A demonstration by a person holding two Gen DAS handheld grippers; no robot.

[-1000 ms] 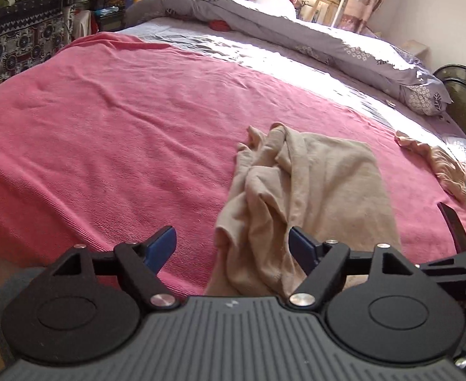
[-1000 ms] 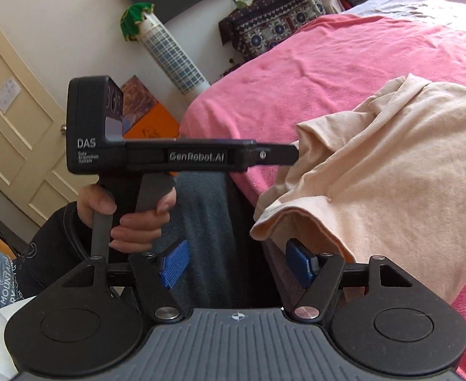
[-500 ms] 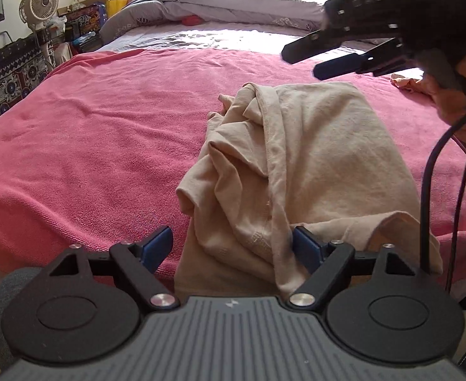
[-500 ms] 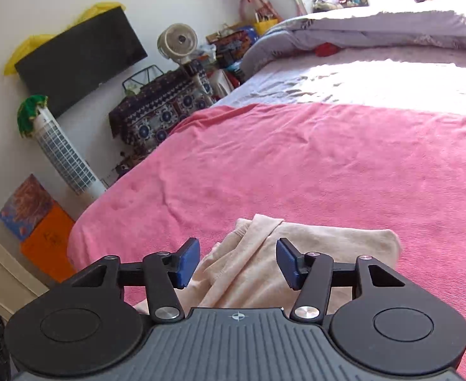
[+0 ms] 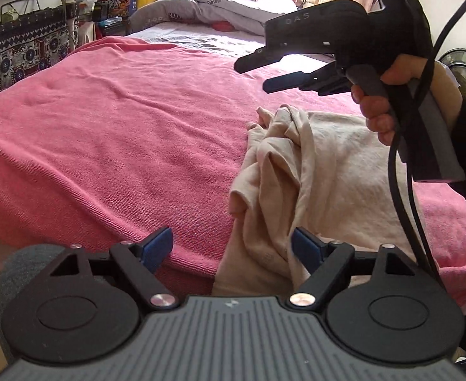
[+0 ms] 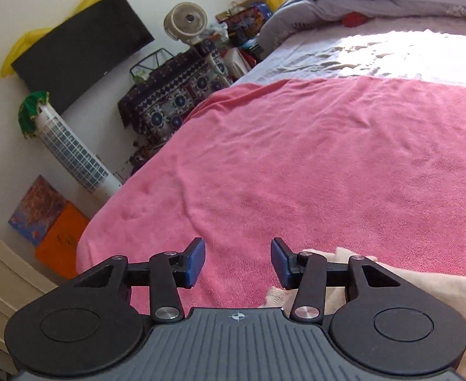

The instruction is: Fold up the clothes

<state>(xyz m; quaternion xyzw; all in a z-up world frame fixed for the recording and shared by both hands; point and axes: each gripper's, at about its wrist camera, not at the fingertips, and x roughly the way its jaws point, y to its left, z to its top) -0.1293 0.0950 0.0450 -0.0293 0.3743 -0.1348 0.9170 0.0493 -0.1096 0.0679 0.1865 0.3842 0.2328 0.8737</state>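
- Right now the beige garment (image 5: pixel 321 171) lies crumpled on the pink blanket (image 5: pixel 121 133) of the bed, at about three o'clock in my left view, its near end hanging over the bed edge.
- My left gripper (image 5: pixel 233 246) has its fingers spread wide with nothing pinched; the hanging cloth sits just inside the right-hand finger (image 5: pixel 306 247), I judge so I can take that hem.
- My right gripper (image 6: pixel 237 262) shows at one o'clock in the left view, held by a hand (image 5: pixel 391 101) above the garment's far bunched end.
- Its fingers are closing, about halfway, yet only bare blanket lies between them; the garment (image 6: pixel 407 289) peeks out at four o'clock beneath the gripper.
- I judge both ends are being lined up for a grasp so the cloth can be spread flat before folding.
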